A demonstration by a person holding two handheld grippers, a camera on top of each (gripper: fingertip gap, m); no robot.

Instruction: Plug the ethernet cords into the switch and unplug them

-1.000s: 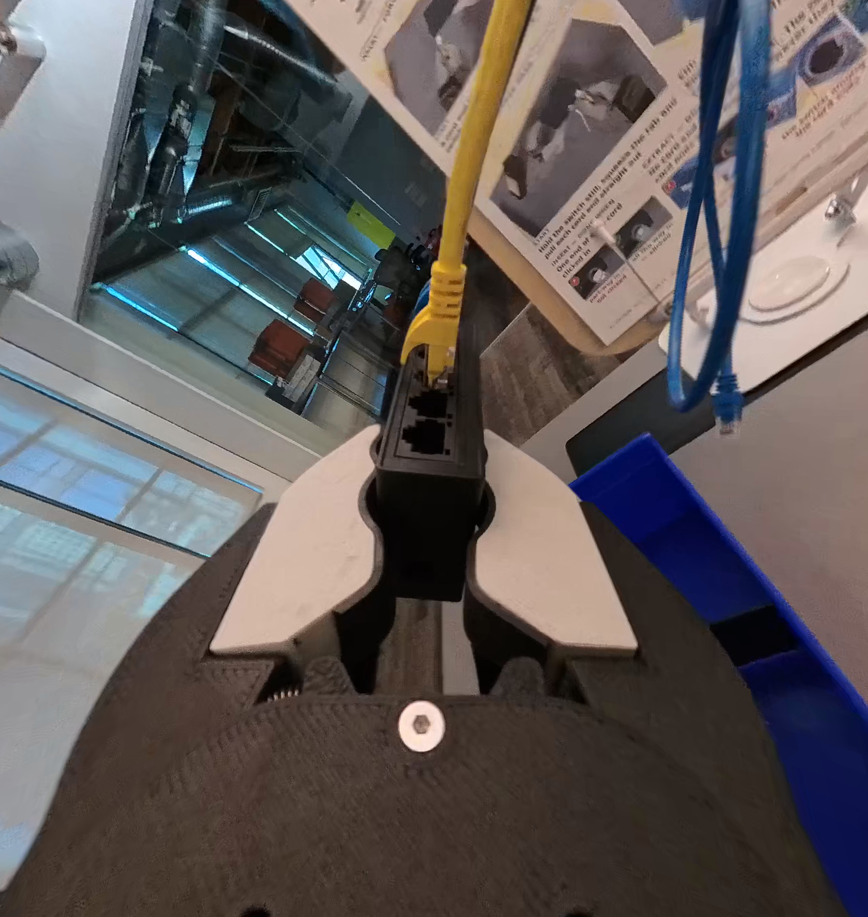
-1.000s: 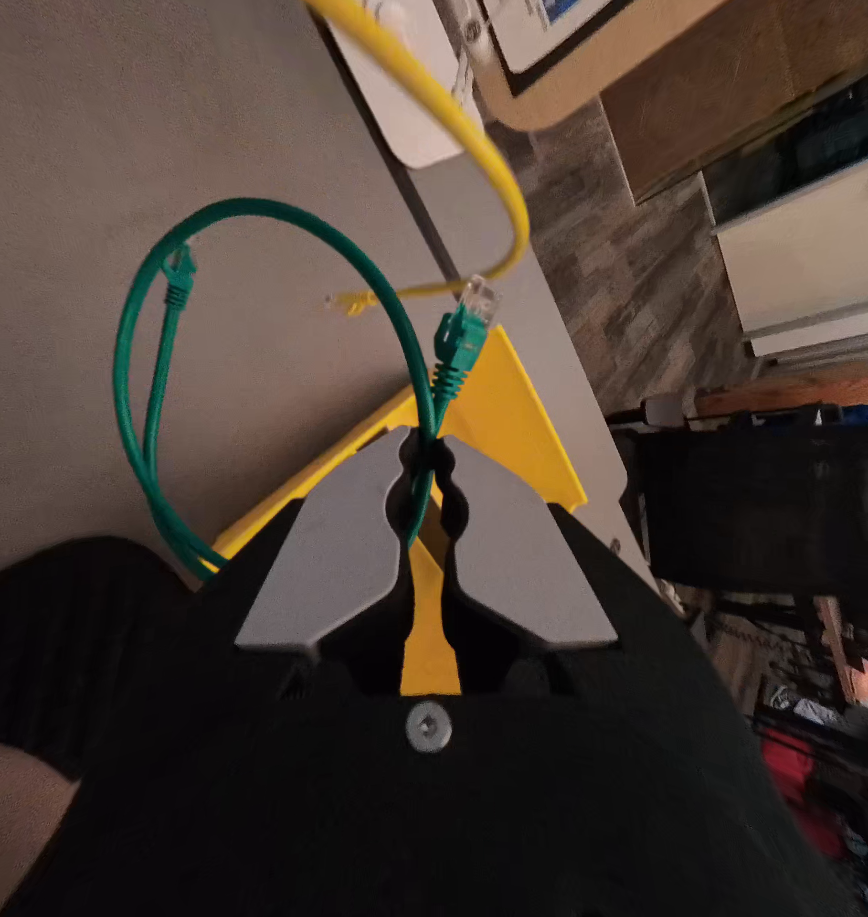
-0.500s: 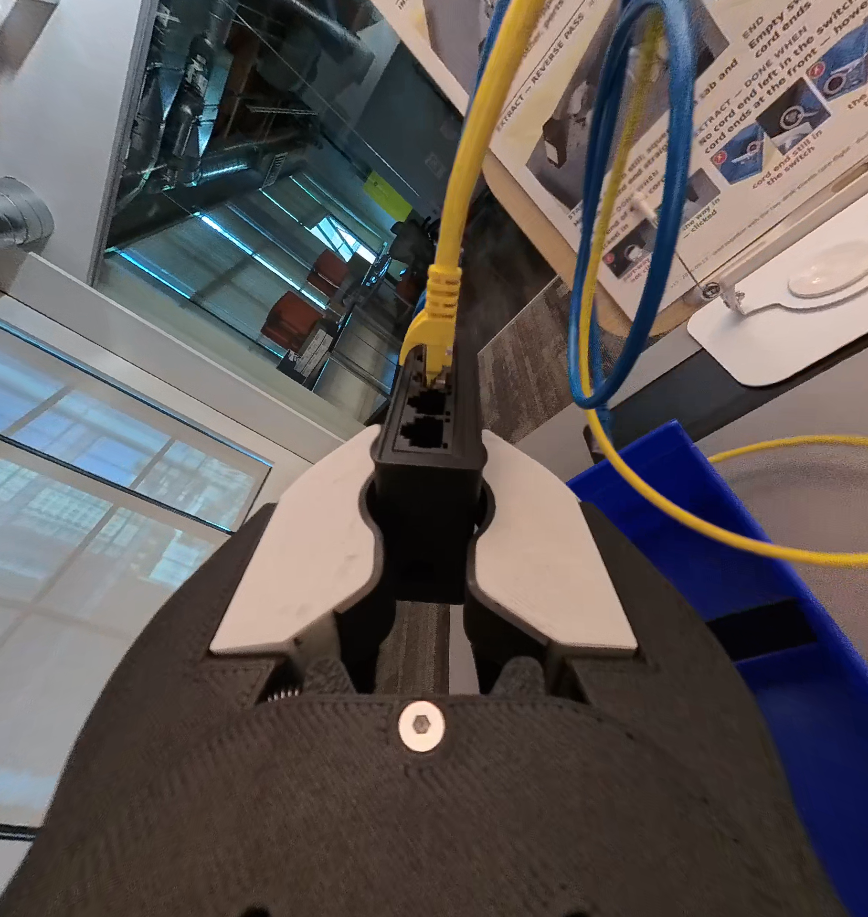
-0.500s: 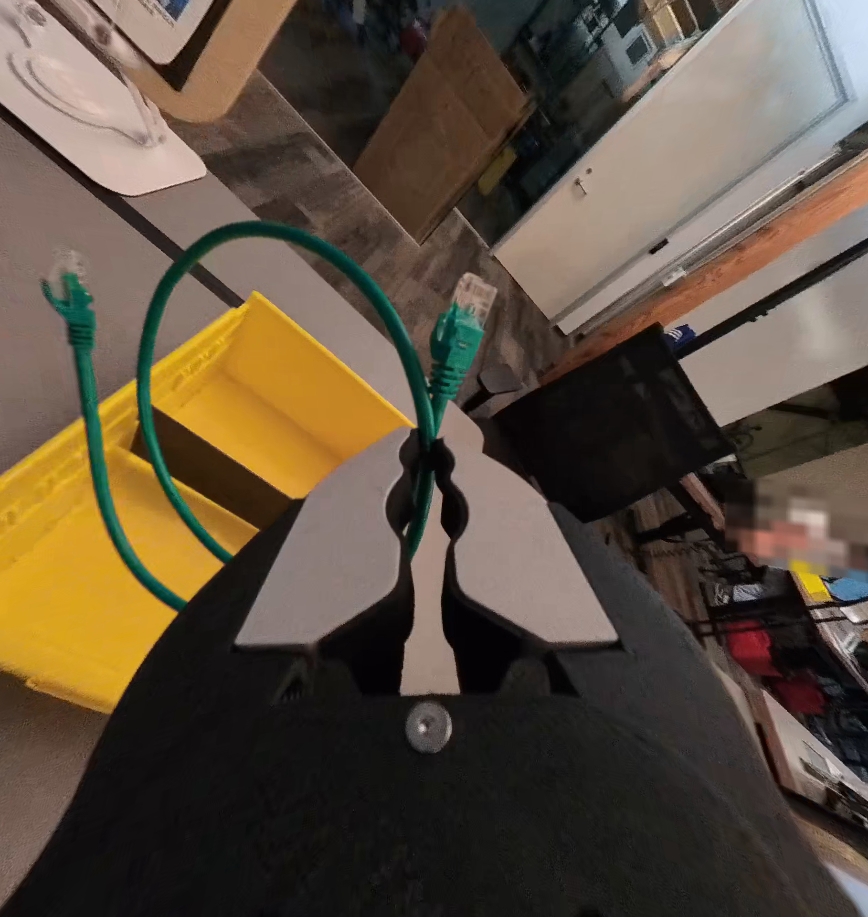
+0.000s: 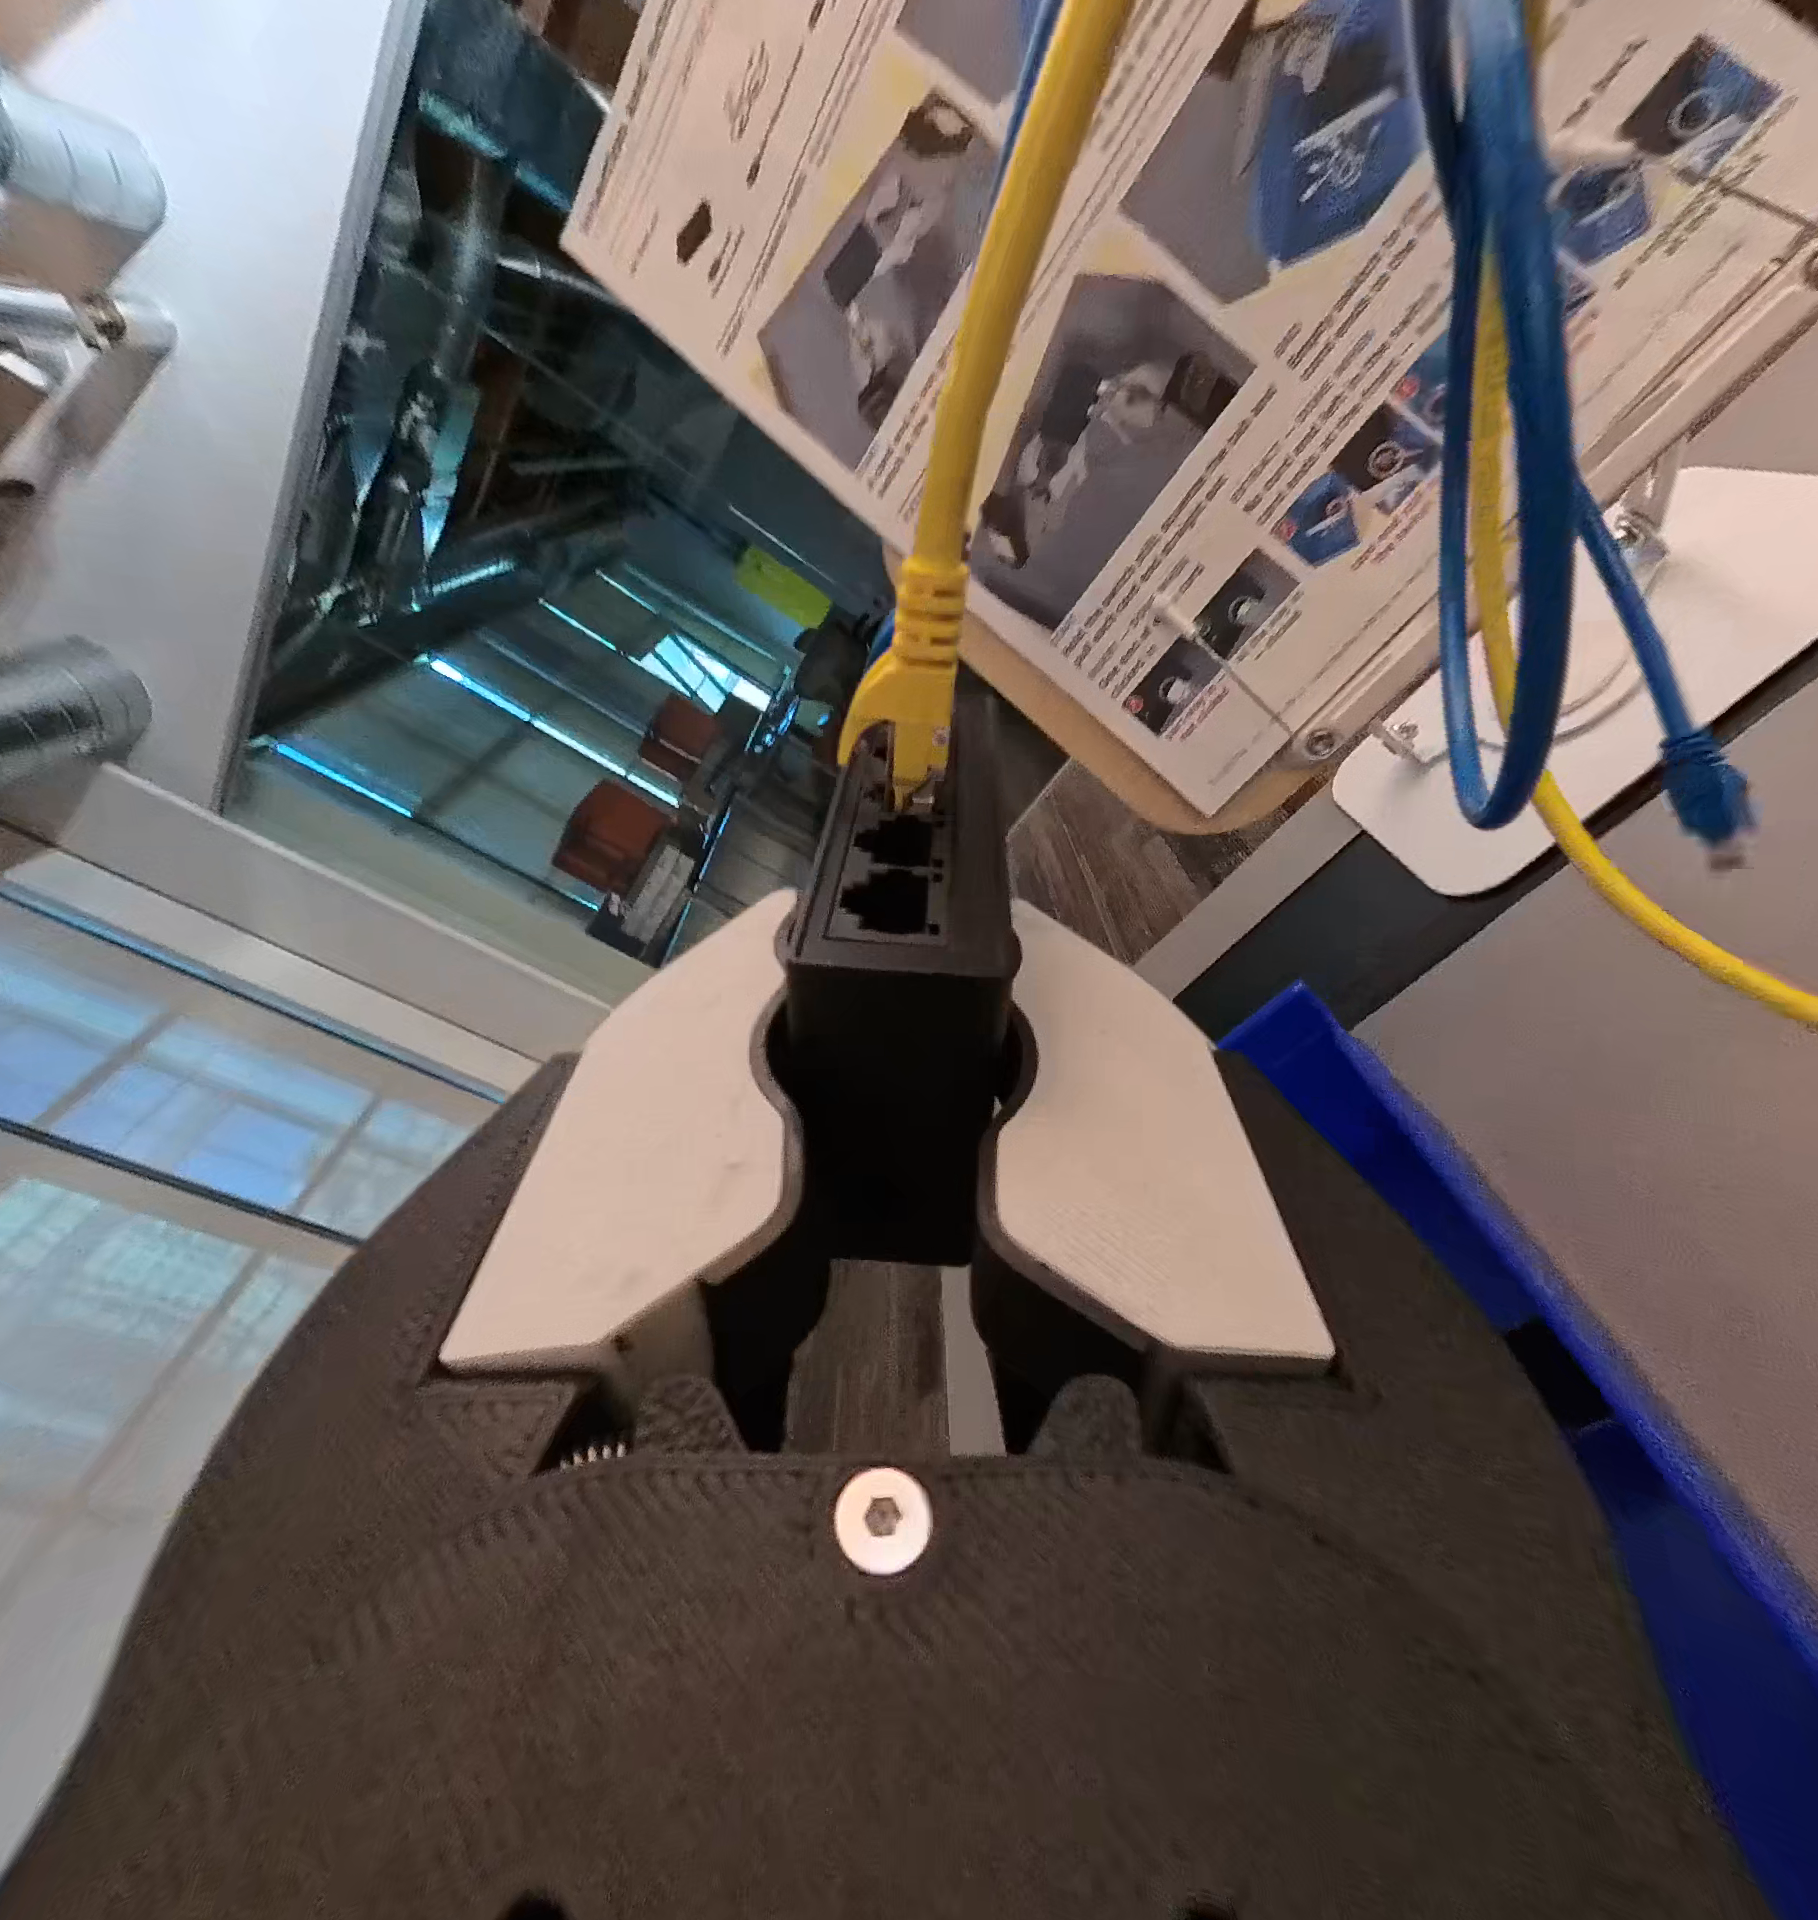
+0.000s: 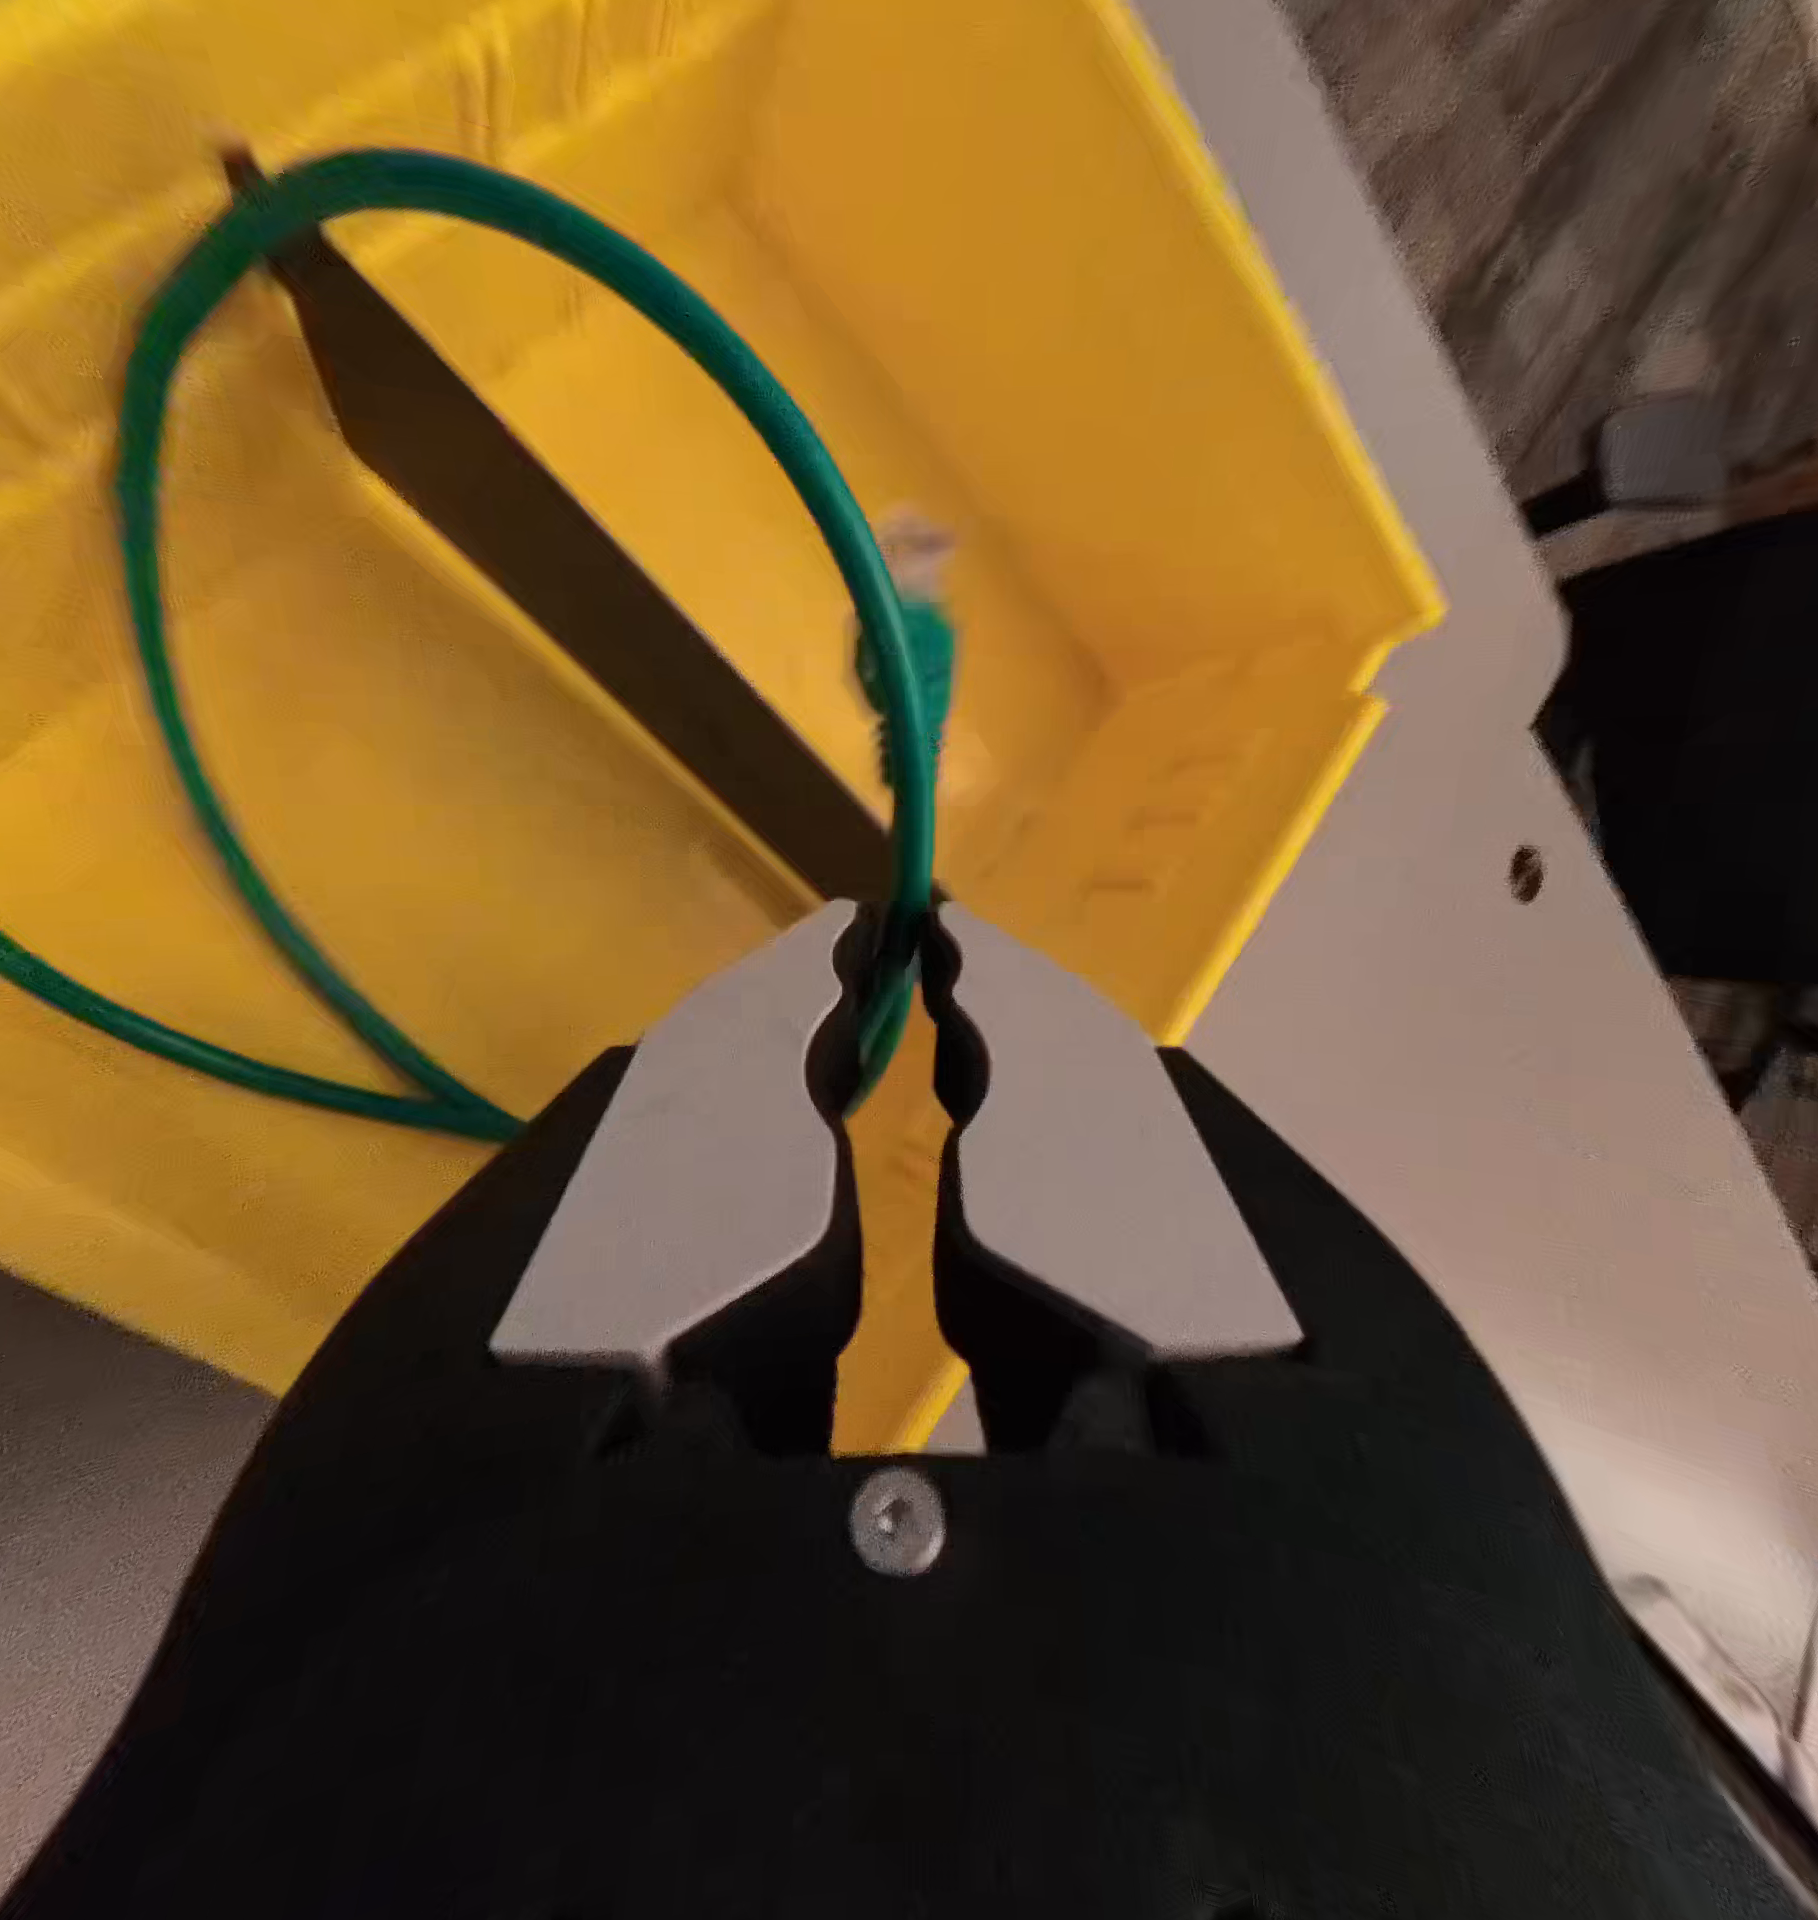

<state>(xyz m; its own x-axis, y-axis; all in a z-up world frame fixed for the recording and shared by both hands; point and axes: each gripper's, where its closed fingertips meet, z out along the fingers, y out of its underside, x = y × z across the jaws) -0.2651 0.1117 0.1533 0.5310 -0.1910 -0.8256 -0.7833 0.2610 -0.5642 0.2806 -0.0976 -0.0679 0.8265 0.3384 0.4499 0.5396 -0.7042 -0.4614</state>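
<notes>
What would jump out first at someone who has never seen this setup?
Probably the small black switch clamped between the left gripper fingers, a yellow cord plugged into its far port and blue cords dangling to the right. In the other view, the right gripper pinches a green cord looping over a yellow bin.

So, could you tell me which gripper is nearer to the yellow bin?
Right. The right gripper, shut on the green cord, is over the yellow bin; the left gripper holds the switch beside a blue bin.

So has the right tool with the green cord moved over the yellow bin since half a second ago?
Yes. The right tool, shut on the green ethernet cord, has swung toward the yellow bin; the bin lay at lower left and now fills the view behind the cord.
</notes>
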